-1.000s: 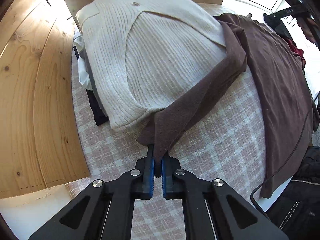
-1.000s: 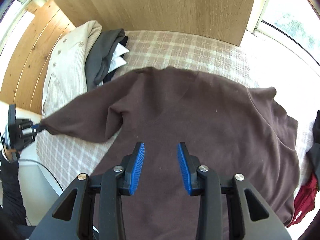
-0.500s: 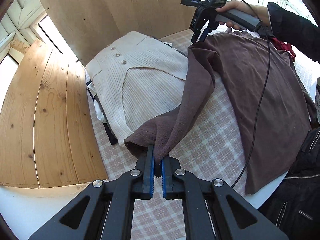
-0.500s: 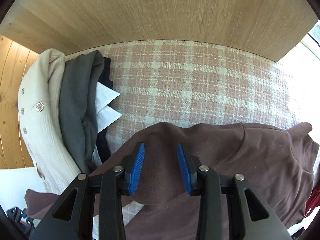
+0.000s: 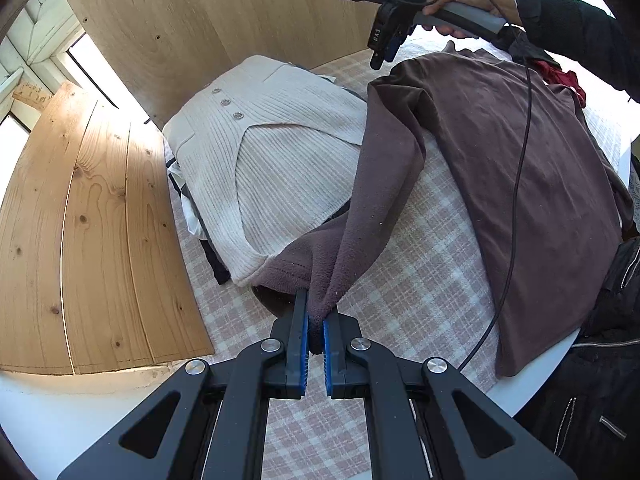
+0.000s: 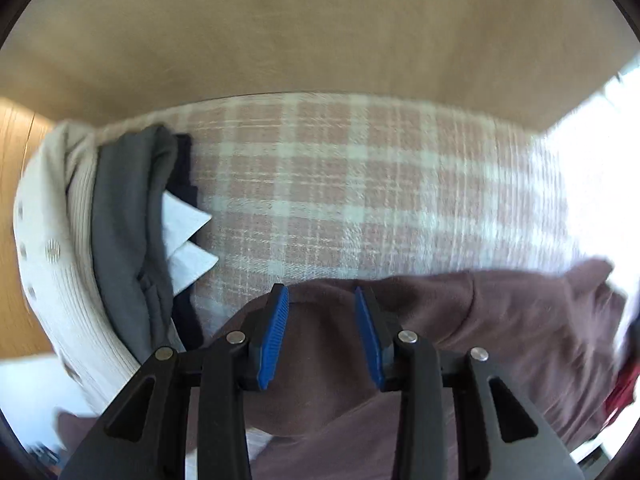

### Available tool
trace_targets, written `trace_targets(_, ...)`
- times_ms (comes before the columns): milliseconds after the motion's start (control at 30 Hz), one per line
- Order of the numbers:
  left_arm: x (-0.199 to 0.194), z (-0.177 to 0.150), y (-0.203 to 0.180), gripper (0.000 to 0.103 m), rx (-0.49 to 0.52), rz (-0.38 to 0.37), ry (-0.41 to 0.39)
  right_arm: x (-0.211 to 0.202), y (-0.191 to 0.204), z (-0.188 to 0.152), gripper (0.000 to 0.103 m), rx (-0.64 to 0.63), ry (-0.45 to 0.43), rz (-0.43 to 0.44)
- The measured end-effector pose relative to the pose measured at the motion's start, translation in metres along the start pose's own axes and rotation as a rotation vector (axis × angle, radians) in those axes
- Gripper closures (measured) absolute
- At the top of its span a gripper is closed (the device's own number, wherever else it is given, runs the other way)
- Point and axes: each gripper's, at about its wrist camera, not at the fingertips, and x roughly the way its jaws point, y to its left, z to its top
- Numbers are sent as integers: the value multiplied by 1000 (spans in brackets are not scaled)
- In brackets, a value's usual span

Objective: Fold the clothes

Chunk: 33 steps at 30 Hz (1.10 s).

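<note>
A: Where do we have the brown sweater (image 5: 532, 168)?

B: It lies spread on the checked tablecloth (image 5: 420, 288), body to the right, and its sleeve (image 5: 372, 208) runs down toward us, draped over the edge of the cream ribbed cardigan (image 5: 280, 160). Our left gripper (image 5: 315, 320) is clenched on the cuff end of that sleeve; the fabric is pinched between the blue pads.

A: And our right gripper (image 6: 322, 320)?

B: Its jaws stand apart, pointing down over the sweater's shoulder area near the far edge. Brown cloth (image 6: 440, 340) shows between and below the fingers, but the pads are not pressing on it. That view is blurred, so whether the tips touch the fabric we cannot tell.

A: What sits beside it?

B: The folded stack (image 6: 132, 240): the cream cardigan on top, a grey garment under it, white collar points sticking out, something dark at the bottom. A wooden board (image 5: 224, 24) stands behind the table. From the left view we see our right hand (image 5: 452, 4) gripping the handle, cable (image 5: 520, 184) trailing across the sweater.
</note>
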Motion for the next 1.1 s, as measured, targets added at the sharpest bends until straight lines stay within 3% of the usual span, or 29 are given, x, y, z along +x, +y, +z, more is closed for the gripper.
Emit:
trace_targets(67, 3, -1, 6, 98, -14, 3, 10, -9, 27, -8, 68, -285, -51, -128)
trace_targets(167, 9, -3, 17, 98, -36, 5, 28, 2, 36, -21, 68, -488, 42, -126)
trace_targets(233, 13, -2, 22, 98, -47, 7, 44, 12, 34, -28, 68, -555, 104, -77)
trace_targets(333, 20, -1, 24, 98, -49, 21, 71, 22, 28, -30, 68, -651, 125, -131)
trace_targets(500, 19, 0, 23, 98, -63, 31, 81, 25, 23, -18, 68, -732, 103, -118)
trace_targets(600, 16, -1, 23, 98, -80, 28, 86, 27, 42, -6, 58, -833, 77, -113)
trace_targets(767, 12, -2, 20, 98, -99, 48, 94, 30, 68, -2, 58, -933, 70, -87)
trace_targets(800, 11, -2, 18, 98, -103, 49, 94, 29, 68, 2, 59, -917, 76, -69)
trace_targets(833, 10, -2, 16, 98, -103, 54, 96, 28, 66, 6, 72, -887, 88, -41)
trace_targets(867, 9, -2, 14, 98, -100, 61, 99, 27, 64, 10, 96, -855, 101, -10)
trace_targets(1100, -16, -3, -11, 98, -112, 108, 68, -3, 77, 3, 99, -903, 16, -110)
